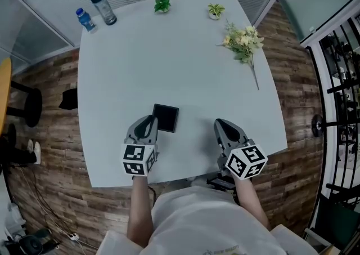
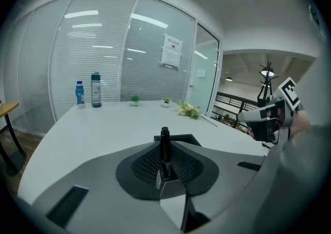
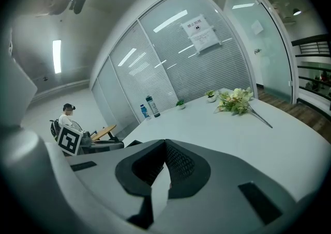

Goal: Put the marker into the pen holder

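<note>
- Currently the left gripper (image 1: 151, 120) has its jaws narrow, clamped on the black marker (image 2: 164, 146), which sticks up between them.
- Just beside its tip, the black square pen holder (image 1: 166, 117) sits on the white table (image 1: 169, 62).
- Nearby, the right gripper (image 1: 221, 124) has its jaws together, with nothing between them.

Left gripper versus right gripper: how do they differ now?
The left gripper has its tongs shut on a black marker standing upright; the right gripper has its tongs shut on nothing. The left gripper is by the black square pen holder; the right gripper is apart from it. Both point forward over the white table.
</note>
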Demonstrator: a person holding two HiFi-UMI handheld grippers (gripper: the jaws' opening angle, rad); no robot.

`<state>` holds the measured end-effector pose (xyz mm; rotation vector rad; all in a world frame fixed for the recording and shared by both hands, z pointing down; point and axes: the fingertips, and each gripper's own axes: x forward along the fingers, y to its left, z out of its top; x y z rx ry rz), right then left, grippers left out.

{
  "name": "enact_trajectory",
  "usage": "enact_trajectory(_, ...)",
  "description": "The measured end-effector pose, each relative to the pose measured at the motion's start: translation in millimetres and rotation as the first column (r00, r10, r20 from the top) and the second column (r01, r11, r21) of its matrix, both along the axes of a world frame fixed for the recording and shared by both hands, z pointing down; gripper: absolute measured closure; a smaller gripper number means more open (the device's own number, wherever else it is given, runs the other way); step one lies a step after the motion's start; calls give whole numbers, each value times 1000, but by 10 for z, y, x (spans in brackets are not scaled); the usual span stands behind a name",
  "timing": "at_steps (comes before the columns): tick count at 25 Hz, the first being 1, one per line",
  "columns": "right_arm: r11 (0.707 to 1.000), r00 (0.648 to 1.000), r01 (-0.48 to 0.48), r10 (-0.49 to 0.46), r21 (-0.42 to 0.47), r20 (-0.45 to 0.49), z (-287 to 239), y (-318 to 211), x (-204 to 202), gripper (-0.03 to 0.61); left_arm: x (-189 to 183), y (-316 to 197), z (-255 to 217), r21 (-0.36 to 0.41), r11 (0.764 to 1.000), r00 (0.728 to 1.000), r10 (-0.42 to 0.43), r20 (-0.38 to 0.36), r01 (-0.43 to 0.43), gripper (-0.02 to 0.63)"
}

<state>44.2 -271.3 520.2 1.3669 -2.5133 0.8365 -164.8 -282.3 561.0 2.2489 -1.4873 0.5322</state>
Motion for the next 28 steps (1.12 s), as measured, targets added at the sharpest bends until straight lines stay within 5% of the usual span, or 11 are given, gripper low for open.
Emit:
enact_trajectory(13, 1000, 1000, 23, -23, -6, 0, 32, -75, -121, 563, 15, -22, 88, 20, 1000, 986, 15, 165, -19, 554)
enact_trajectory(19, 1000, 1000, 18, -18, -7, 0, 33, -68, -109, 563, -85, -65, 119, 14, 1000, 984, -28, 179, 26, 449)
enact_trajectory(28, 1000, 1000, 12, -12, 2, 2, 4, -49, -96, 563, -114, -81, 95, 23, 999, 986, -34, 163, 31, 439)
